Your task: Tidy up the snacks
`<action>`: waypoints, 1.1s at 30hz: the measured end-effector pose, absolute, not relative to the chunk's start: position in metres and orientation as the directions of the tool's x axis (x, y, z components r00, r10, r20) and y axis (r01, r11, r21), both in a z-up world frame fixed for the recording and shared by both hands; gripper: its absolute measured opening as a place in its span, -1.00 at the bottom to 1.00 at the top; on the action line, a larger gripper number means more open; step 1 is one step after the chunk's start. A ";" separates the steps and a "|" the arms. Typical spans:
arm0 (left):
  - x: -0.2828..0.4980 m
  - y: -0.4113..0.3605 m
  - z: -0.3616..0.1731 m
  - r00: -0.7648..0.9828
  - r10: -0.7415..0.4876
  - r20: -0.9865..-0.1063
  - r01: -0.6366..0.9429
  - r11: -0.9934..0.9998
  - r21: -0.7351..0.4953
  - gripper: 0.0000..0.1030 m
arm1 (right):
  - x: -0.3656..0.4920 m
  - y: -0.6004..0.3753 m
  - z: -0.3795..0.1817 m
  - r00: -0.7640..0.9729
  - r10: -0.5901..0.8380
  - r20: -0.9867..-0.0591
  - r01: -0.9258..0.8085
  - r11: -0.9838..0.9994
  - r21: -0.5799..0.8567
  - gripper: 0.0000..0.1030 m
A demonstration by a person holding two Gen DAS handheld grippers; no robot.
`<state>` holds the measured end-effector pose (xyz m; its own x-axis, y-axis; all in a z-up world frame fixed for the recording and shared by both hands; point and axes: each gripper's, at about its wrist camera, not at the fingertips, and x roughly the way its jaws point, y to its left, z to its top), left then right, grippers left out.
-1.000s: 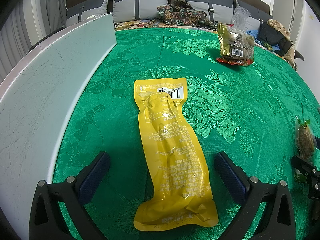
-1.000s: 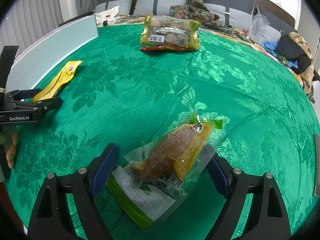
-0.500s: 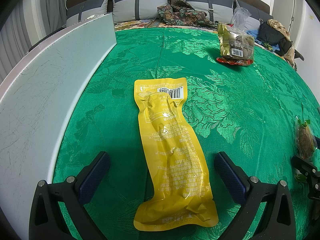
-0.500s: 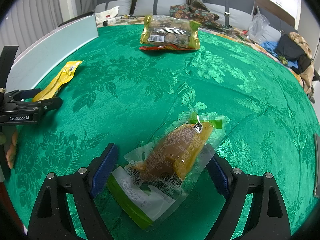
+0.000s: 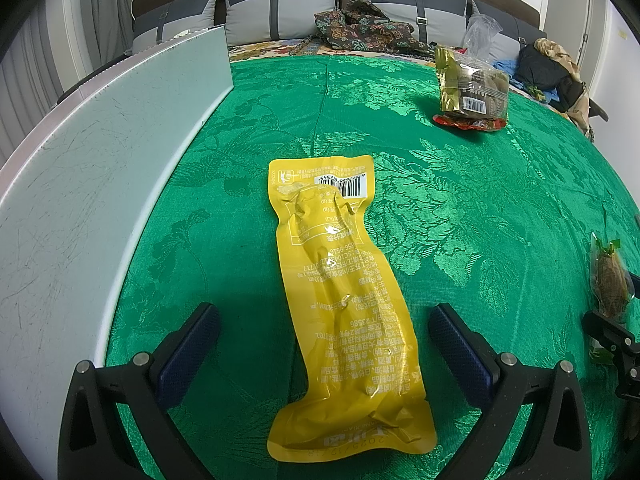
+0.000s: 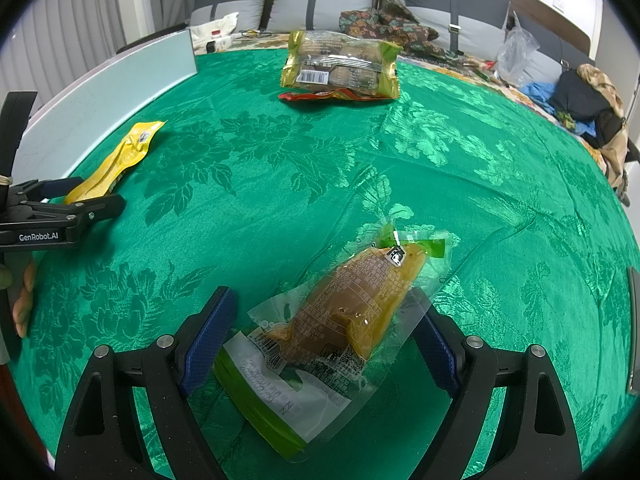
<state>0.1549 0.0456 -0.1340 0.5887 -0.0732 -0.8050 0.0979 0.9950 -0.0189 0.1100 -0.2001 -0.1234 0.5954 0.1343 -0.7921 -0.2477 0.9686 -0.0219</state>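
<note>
Two hand-held grippers hover low over a green cloth (image 6: 280, 152), each spread wide around a snack and gripping nothing. The left gripper (image 5: 324, 340) straddles a long yellow pouch (image 5: 340, 300) lying flat, barcode end away from the camera; cloth shows on both sides between the pouch and the blue pads (image 5: 460, 352). A pale board (image 5: 100, 184) stands on edge along the cloth's left border, near the left finger, so room is tighter on that side. The right gripper (image 6: 324, 336) is released around a clear pack (image 6: 344, 312) holding an orange-brown snack, which lies at a slant; the right pad sits just beside or against the wrapper, and which cannot be told. At the far edge a gold bag (image 6: 340, 66) rests on a red packet (image 6: 340, 96), well apart from both grippers, with a broad stretch of open cloth between. A cushioned sofa (image 6: 320, 0) runs behind.
</note>
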 end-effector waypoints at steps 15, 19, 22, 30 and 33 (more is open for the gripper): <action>0.155 0.046 -0.134 0.589 -0.073 -0.805 0.098 0.995 -0.019 1.00 | 0.110 -0.200 -0.123 0.595 0.134 -0.792 -0.248 0.969 -0.022 0.70; 0.155 0.046 -0.134 0.589 -0.073 -0.805 0.098 0.995 -0.018 1.00 | 0.110 -0.200 -0.123 0.595 0.134 -0.792 -0.247 0.969 -0.022 0.70; 0.155 0.046 -0.134 0.589 -0.073 -0.805 0.098 0.995 -0.019 1.00 | 0.110 -0.200 -0.123 0.595 0.134 -0.792 -0.247 0.969 -0.022 0.70; 0.155 0.046 -0.134 0.589 -0.074 -0.805 0.098 0.995 -0.020 1.00 | 0.117 -0.204 -0.121 0.541 0.163 -0.825 -0.258 0.966 0.021 0.70; 0.155 0.046 -0.134 0.589 -0.073 -0.805 0.098 0.995 -0.019 1.00 | 0.131 -0.229 -0.112 0.474 0.293 -0.831 -0.188 0.955 0.229 0.70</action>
